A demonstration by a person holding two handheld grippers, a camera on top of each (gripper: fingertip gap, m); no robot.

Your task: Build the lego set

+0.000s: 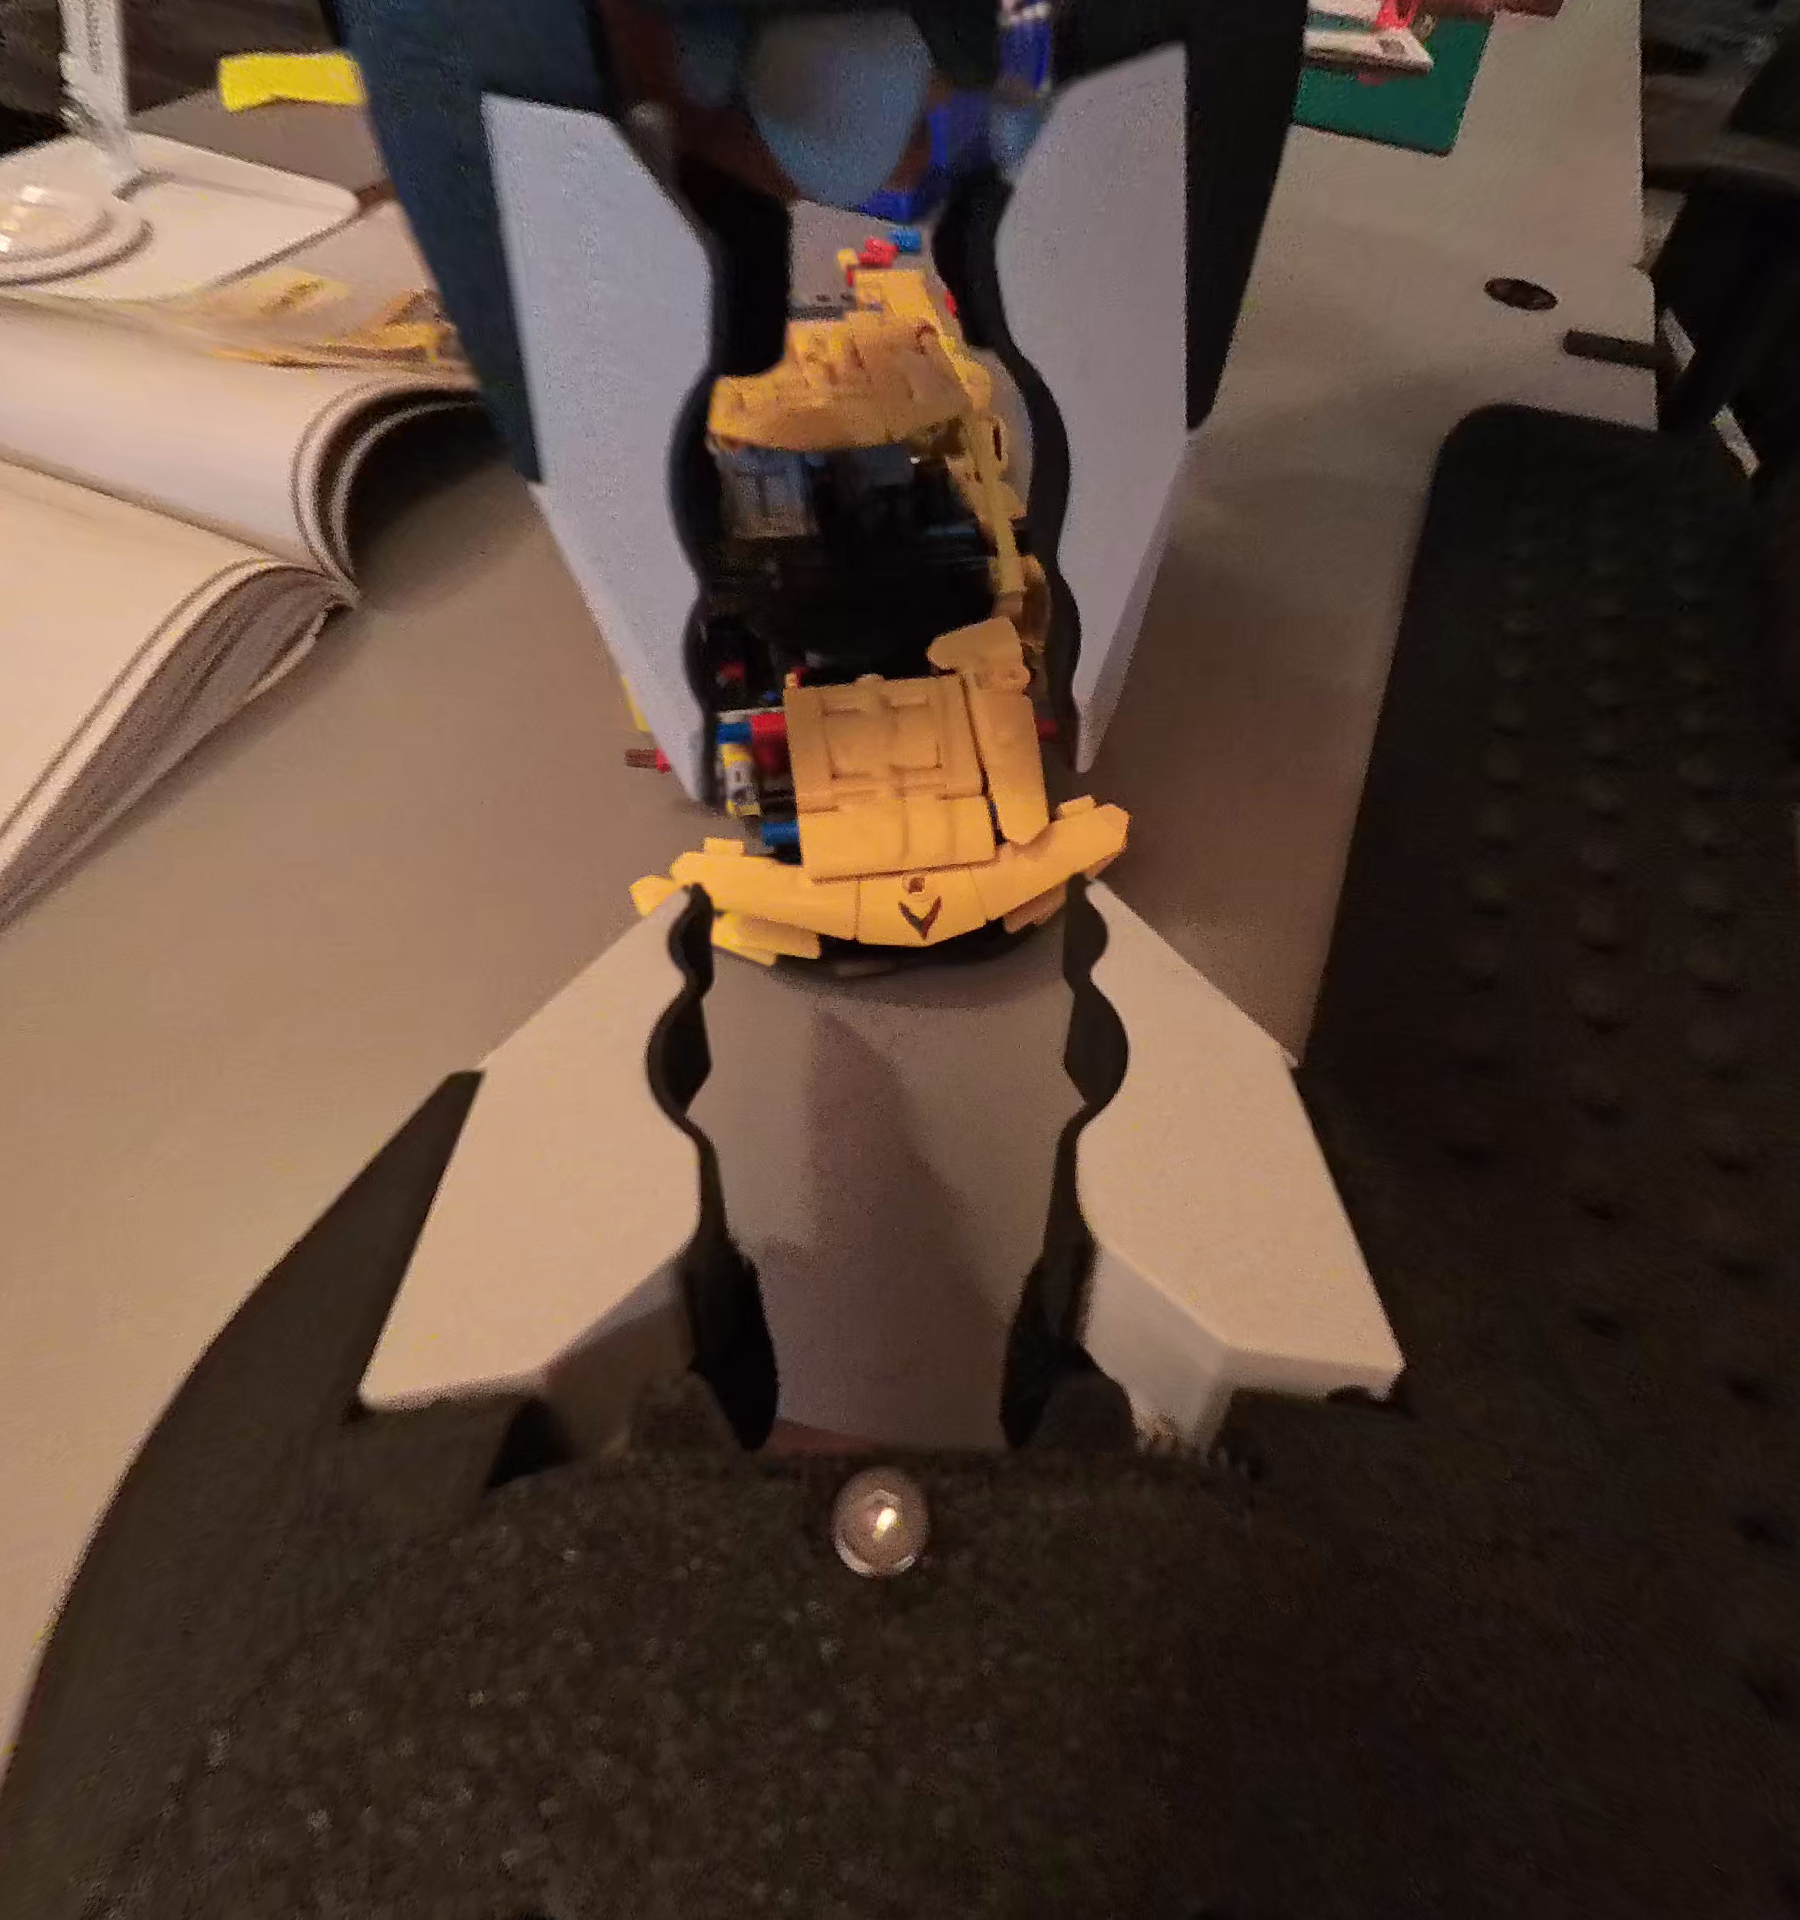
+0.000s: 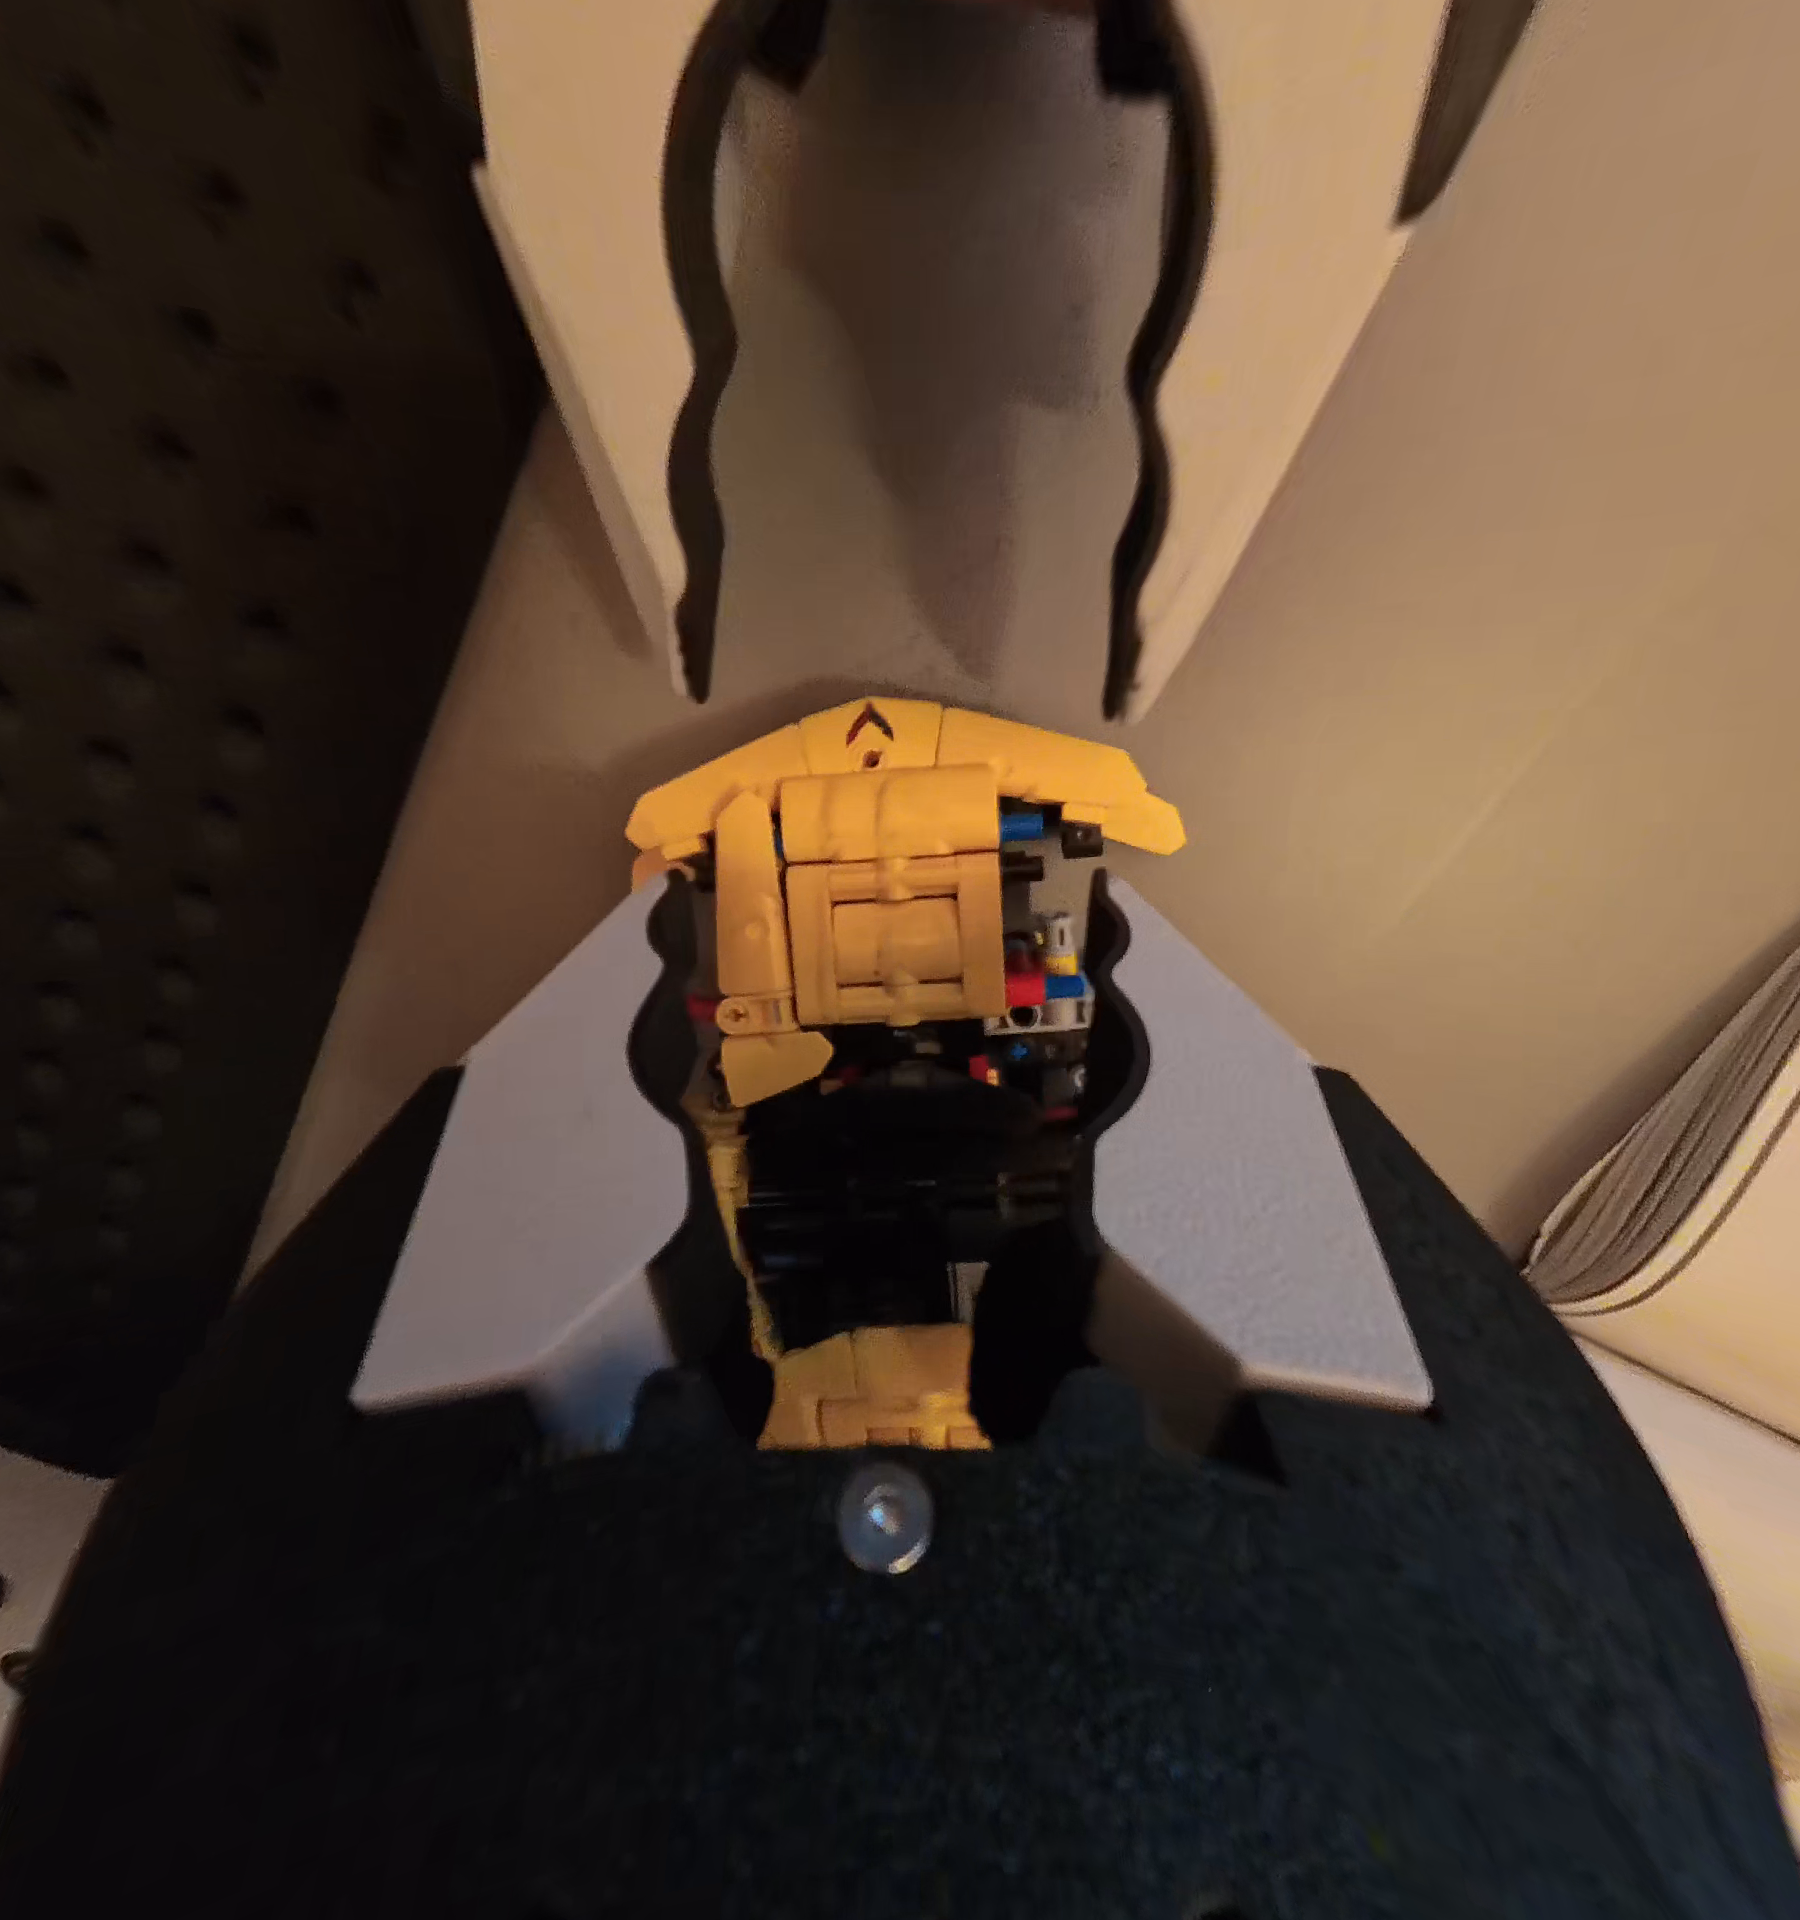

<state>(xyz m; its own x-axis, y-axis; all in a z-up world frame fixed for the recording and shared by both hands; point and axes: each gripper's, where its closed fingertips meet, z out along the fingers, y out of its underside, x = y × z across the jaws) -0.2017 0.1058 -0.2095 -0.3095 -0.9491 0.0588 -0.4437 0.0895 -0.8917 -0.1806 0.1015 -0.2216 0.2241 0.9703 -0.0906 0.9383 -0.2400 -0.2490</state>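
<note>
A partly built yellow Lego car [image 1: 906,790] with a black middle and red and blue pins inside lies on the grey table [image 1: 356,935], nose towards my left gripper. My left gripper [image 1: 885,904] is open and empty, its fingertips on either side of the car's front bumper. My right gripper [image 2: 885,883] faces it from the far end and is shut on the car [image 2: 896,914], fingers pressed to both sides of the body. In the right wrist view the left gripper [image 2: 906,686] shows open beyond the nose. The car's underside is hidden.
An open instruction booklet [image 1: 96,623] lies left of the car and shows in the right wrist view [image 2: 1706,1195]. A black perforated mat [image 1: 1602,1039] lies on the other side. A glass stands on a white tray [image 1: 34,218]. Loose red and blue pieces [image 1: 880,249] lie behind the car. The grippers are tip to tip, or close to it.
</note>
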